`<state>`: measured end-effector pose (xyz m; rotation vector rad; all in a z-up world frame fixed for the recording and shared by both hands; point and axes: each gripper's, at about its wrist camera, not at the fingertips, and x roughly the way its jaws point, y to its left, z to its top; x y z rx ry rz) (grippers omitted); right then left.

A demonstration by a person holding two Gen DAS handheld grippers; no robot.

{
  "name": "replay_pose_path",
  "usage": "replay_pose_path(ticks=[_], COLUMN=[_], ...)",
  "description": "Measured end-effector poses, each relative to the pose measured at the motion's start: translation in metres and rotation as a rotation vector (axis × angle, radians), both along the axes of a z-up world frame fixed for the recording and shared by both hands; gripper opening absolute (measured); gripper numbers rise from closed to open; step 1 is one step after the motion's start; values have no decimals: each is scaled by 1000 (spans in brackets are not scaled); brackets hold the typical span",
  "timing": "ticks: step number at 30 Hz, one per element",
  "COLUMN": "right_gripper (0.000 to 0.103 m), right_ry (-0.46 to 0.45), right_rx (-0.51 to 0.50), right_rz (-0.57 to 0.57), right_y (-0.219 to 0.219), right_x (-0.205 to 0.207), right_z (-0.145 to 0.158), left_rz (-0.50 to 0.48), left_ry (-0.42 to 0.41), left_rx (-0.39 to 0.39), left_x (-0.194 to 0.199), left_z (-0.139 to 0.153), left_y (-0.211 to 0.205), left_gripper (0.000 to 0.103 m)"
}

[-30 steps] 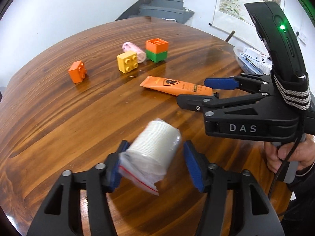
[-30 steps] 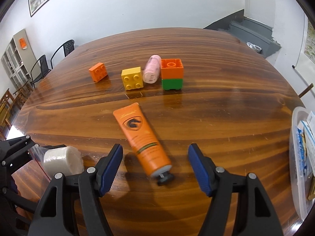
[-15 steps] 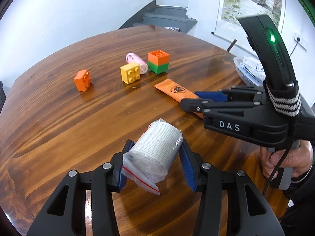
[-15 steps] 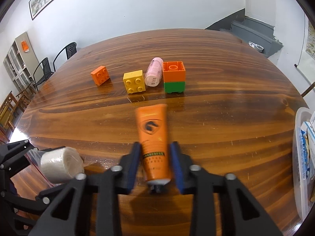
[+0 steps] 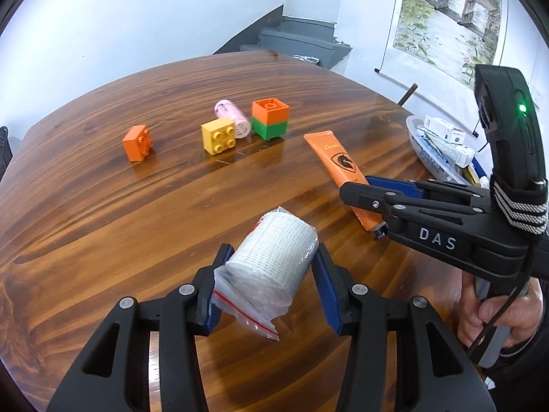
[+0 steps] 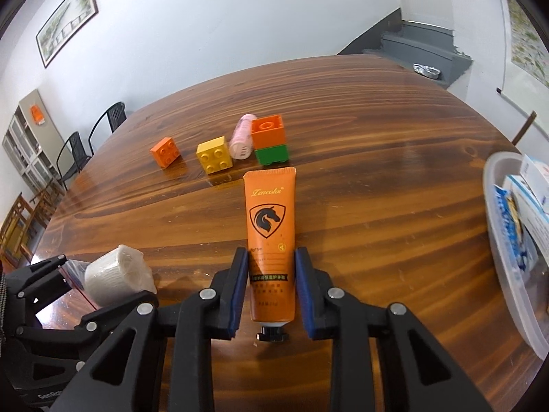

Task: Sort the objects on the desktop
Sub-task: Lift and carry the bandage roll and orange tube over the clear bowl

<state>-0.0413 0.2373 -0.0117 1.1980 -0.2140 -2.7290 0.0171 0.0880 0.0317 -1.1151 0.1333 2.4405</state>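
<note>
My left gripper (image 5: 271, 286) is shut on a white gauze roll in a clear bag (image 5: 271, 269), held just above the wooden table (image 5: 103, 213). The roll also shows in the right wrist view (image 6: 116, 274). My right gripper (image 6: 271, 288) is shut on the lower end of an orange cream tube (image 6: 271, 226), cap toward me; the tube shows in the left wrist view (image 5: 339, 168) too. Further back lie an orange brick (image 6: 166, 151), a yellow brick (image 6: 214, 158), a pink roller (image 6: 242, 137) and an orange-on-green brick stack (image 6: 270, 144).
A clear plastic bin (image 6: 494, 206) holding small boxes stands at the table's right edge; it shows in the left wrist view (image 5: 417, 142) behind the right gripper. Black chairs (image 6: 109, 120) stand beyond the far left edge.
Both grippers closed: the left on the gauze roll, the right on the orange tube. The tube turned to point straight away from the right gripper and both objects rose a little.
</note>
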Motion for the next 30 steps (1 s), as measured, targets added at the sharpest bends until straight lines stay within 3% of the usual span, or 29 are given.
replay_pose_path(ticks=[30], right_gripper=[31], right_ry=[135], right_rx=[-138], right_rz=[-181], right_y=[112], right_x=[59], right_z=[27], left_rz=[-78], left_ry=[19], left_rx=[7], left_x=[-3], left_z=[9], left_y=[114], left_gripper=[50])
